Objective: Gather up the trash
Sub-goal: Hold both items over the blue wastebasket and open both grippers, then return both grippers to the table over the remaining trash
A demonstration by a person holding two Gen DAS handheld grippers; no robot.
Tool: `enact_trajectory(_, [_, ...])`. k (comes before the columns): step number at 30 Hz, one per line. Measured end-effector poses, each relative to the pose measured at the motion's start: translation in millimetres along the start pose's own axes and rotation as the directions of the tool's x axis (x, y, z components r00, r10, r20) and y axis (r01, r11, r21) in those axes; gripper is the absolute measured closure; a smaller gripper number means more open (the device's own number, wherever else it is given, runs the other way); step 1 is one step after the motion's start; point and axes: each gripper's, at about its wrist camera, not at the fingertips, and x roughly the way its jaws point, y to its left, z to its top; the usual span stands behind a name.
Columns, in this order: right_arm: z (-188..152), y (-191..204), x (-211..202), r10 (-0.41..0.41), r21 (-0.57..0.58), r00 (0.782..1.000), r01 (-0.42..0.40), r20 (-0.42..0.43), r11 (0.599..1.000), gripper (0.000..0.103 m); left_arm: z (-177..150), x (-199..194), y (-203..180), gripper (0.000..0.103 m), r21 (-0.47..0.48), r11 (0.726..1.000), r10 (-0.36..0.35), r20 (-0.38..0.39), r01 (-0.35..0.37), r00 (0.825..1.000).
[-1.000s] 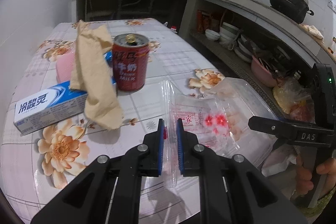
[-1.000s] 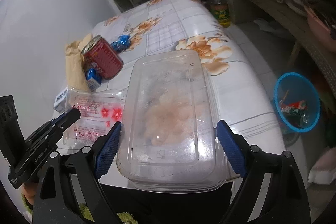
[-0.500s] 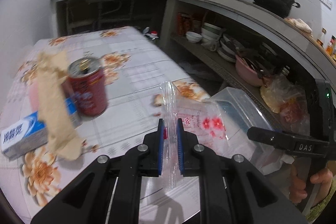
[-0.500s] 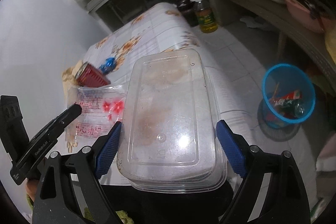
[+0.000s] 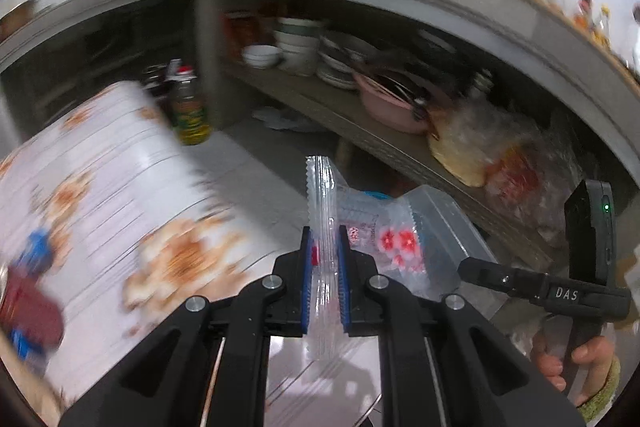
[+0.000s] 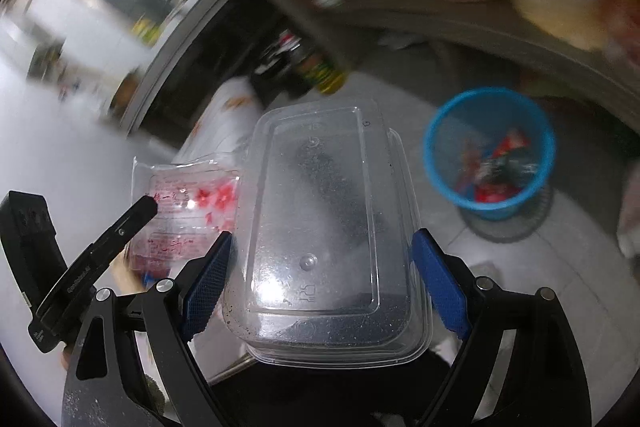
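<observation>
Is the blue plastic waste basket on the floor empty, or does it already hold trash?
Not empty. The blue plastic waste basket already holds red and dark wrappers at its bottom; blur hides what they are.

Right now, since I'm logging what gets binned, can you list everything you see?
Clear plastic wrapper with red print: one, held in left gripper.
Clear rectangular plastic container: one, held in right gripper.
Blue round waste basket: one, on floor, trash inside.
Floral-print table: one, white and orange, left.
Green-labelled bottle: one, on floor beyond table.
Bowls and plates: several, on shelf.
Left gripper: shut on wrapper.
Right gripper: shut on container.
</observation>
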Motion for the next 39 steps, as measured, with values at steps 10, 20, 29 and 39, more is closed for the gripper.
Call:
enact_trajectory(10, [40.6, -103.6, 37.1, -0.090, 0.207, 0.996, 0.088, 0.001, 0.974, 0.019, 47.5, 159.1, -81.2, 0.093, 0.187, 0.980, -0.026, -0.245, 0.073, 0.969])
enact_trajectory(20, [85.0, -158.6, 139.4, -0.184, 0.261, 0.983, 0.182, -0.017, 0.948, 0.014, 76.3, 293.4, -79.9, 0.057, 0.151, 0.987, 0.009, -0.342, 0.045, 0.940])
enact_trajectory(29, [60.7, -177.5, 145.7, -0.205, 0.258, 0.978, 0.207, -0.033, 0.944, 0.014, 74.1, 301.1, -67.5, 0.055, 0.069, 0.994, -0.050, -0.381, 0.082, 0.923])
enact_trajectory(39, [33.5, -160.3, 88.5, -0.205, 0.243, 0.978, 0.194, 0.021, 0.950, 0.014, 74.2, 201.3, -70.2, 0.055, 0.037, 0.991, -0.109, -0.295, 0.125, 0.949])
